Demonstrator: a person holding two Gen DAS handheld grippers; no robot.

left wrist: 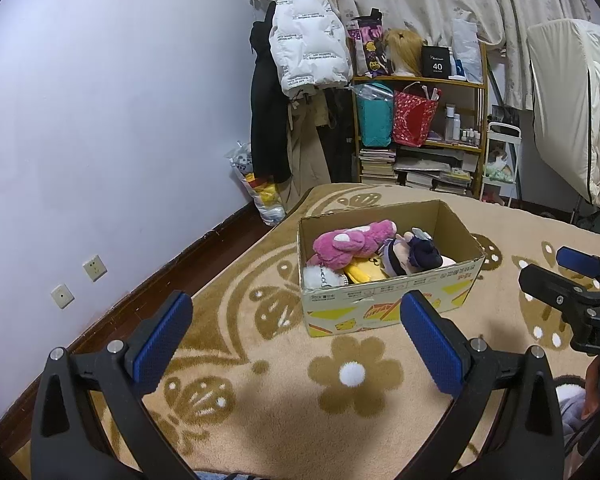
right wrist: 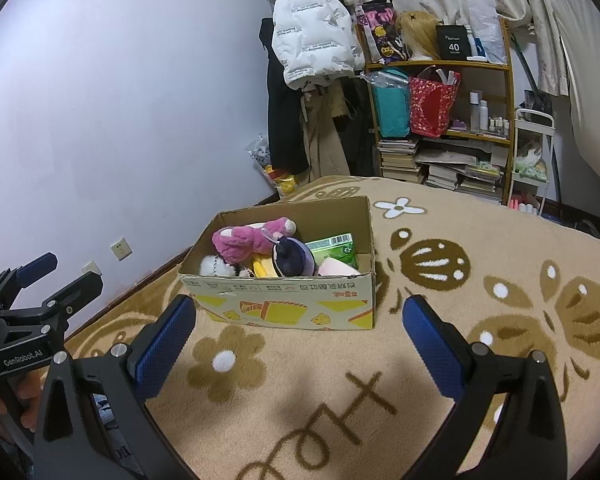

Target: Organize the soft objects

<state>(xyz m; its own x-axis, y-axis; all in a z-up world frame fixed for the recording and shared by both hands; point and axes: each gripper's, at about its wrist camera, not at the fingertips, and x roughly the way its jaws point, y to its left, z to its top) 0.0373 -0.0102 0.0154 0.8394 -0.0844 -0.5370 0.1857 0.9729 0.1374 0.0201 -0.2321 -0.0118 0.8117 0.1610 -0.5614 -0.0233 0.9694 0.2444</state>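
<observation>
An open cardboard box [left wrist: 384,294] [right wrist: 284,300] stands on the beige flowered rug [left wrist: 280,400] [right wrist: 380,380]. Inside lie a pink plush [left wrist: 350,242] [right wrist: 248,238], a dark-haired doll [left wrist: 414,254] [right wrist: 292,258], a white fluffy toy [left wrist: 320,276] [right wrist: 212,265], a yellow plush [left wrist: 366,270] and a green packet [right wrist: 334,249]. My left gripper [left wrist: 296,316] is open and empty, a short way in front of the box. My right gripper [right wrist: 298,320] is open and empty, just before the box's front wall. Each gripper shows at the other view's edge.
A purple wall [left wrist: 120,120] with sockets [left wrist: 95,267] runs along the left. At the back stand a coat rack with a white jacket [left wrist: 308,44], a shelf [left wrist: 420,120] of bags and books, and a white cart [left wrist: 500,164]. A plastic bag [left wrist: 260,188] lies by the wall.
</observation>
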